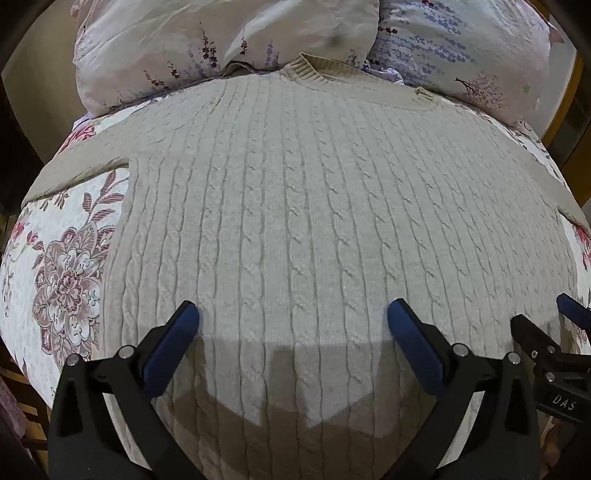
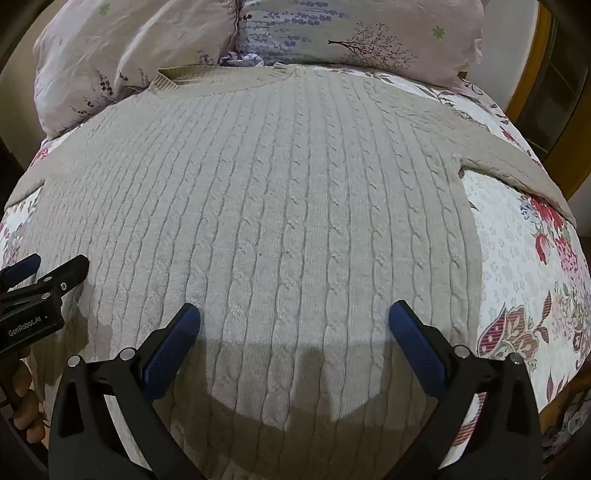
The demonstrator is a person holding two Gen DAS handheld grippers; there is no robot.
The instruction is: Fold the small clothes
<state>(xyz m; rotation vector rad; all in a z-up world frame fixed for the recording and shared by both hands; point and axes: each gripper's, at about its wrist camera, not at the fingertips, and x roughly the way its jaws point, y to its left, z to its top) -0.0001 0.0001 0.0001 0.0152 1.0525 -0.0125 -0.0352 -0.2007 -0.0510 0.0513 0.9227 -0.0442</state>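
Sweater (image 1: 295, 206) flat | left hand-held gripper (image 1: 293, 317) wide open | right hand-held gripper (image 2: 295, 317) wide open

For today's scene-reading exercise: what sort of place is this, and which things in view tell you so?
Most likely a bedroom. A cable-knit sweater lies spread flat on a floral quilt, with pillows in flowered cases at its collar end, as on a bed.
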